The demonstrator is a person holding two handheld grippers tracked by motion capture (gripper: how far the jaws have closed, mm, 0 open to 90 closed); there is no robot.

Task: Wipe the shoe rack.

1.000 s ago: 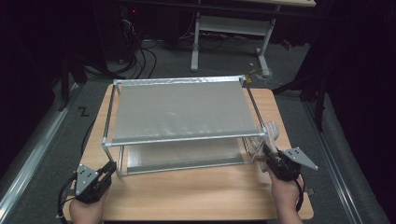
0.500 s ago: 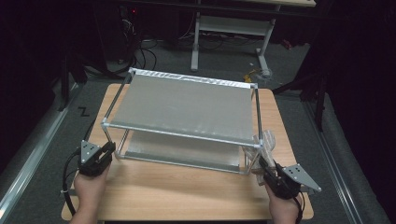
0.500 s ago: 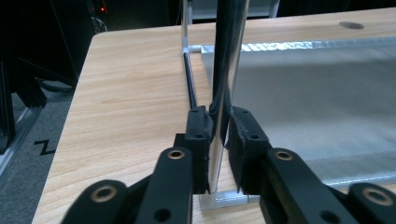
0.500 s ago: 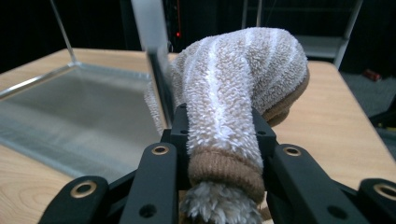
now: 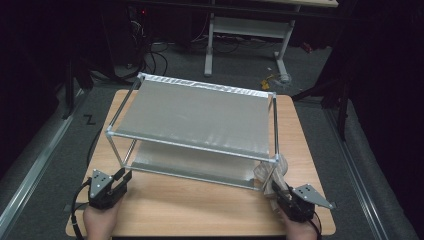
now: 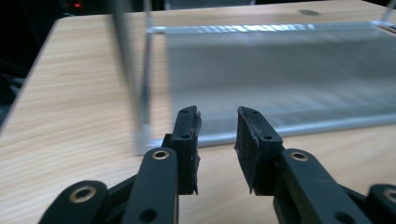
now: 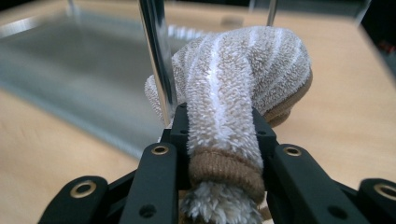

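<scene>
Clamping a fuzzy striped sock point(image 7: 233, 88) near the bench's point(image 5: 200, 207) front right corner, your right hand-held gripper point(image 5: 281, 196) presses it beside the metal rack's point(image 5: 200, 117) leg. Your left hand-held gripper point(image 6: 217, 135) has just been opening, nothing between its pads, at the front left corner.

Most of the wooden table point(image 5: 200, 210) is taken up by the two-tier metal rack point(image 5: 195, 120), its corner posts blocking both front sides, while a bare strip is left free along the near edge.
</scene>
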